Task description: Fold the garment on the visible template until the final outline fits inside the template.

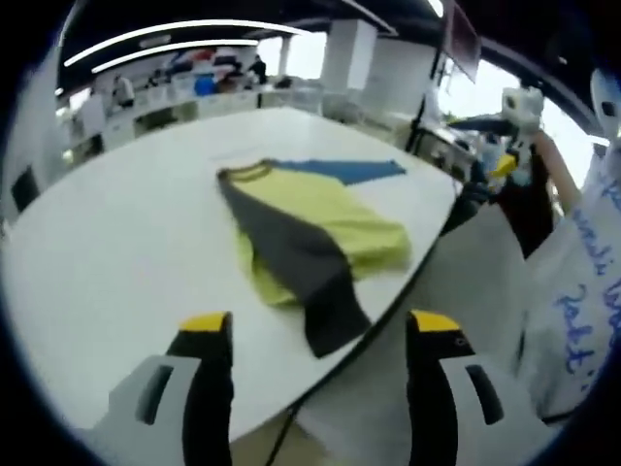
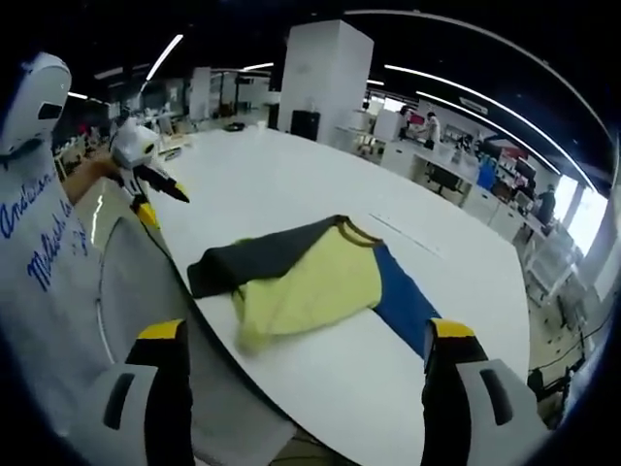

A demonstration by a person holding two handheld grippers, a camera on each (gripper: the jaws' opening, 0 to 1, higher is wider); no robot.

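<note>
A broad white table [image 1: 126, 243] stands in a large open hall with white columns, long ceiling light strips and cluttered benches along the far walls, where a few people stand in the distance. The tabletop is plain white, and no template outline can be made out on it.

The garment [image 1: 310, 238] lies near the tabletop's near edge. It is a yellow shirt with a dark grey sleeve and a blue sleeve, partly folded; in the left gripper view the grey sleeve runs down to the table's edge and its end appears to hang slightly over it. In the right gripper view the same garment [image 2: 310, 277] lies by the near edge with the blue sleeve toward the tabletop's middle.

The left gripper [image 1: 320, 335] is held short of the table edge, jaws spread apart with nothing between them. The right gripper [image 2: 306, 345] is held likewise, jaws wide and free. A sleeve with blue handwriting [image 2: 44, 233] shows beside the table.
</note>
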